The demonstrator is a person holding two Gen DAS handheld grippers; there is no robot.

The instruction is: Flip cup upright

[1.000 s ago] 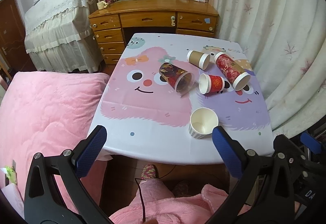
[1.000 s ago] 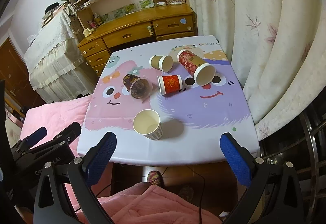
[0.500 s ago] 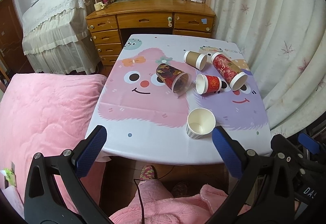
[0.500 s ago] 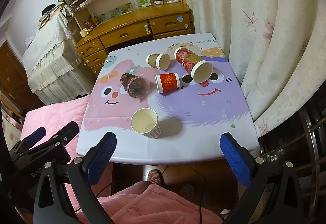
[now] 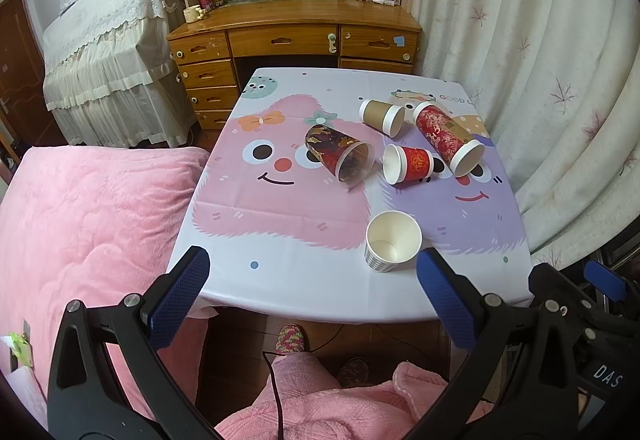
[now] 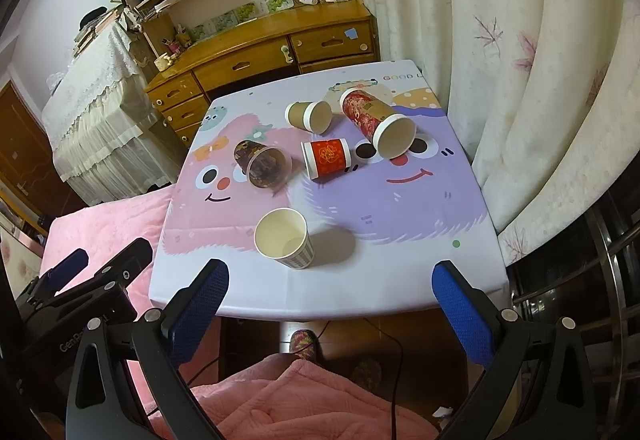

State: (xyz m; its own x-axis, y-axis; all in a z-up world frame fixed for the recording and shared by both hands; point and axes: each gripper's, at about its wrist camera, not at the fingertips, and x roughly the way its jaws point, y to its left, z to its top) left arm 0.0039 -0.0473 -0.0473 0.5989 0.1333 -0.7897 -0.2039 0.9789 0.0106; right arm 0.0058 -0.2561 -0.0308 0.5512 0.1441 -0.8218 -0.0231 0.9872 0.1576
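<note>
Five paper cups on the cartoon tablecloth, both grippers held back with fingers spread wide

Left gripper [image 5: 308, 280] and right gripper [image 6: 328, 290] hover empty off the table's [image 5: 304, 292] near edge; from left lie the dark floral cup [image 5: 339, 155], the brown cup [image 5: 382, 114], the small red cup [image 5: 408, 164] and the tall red cup [image 5: 446, 138] on their sides, while the white cup [image 5: 390, 242] stands upright nearest

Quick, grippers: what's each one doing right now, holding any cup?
Left gripper: open, holding nothing, short of the table.
Right gripper: open, holding nothing, also short of the table.
</note>
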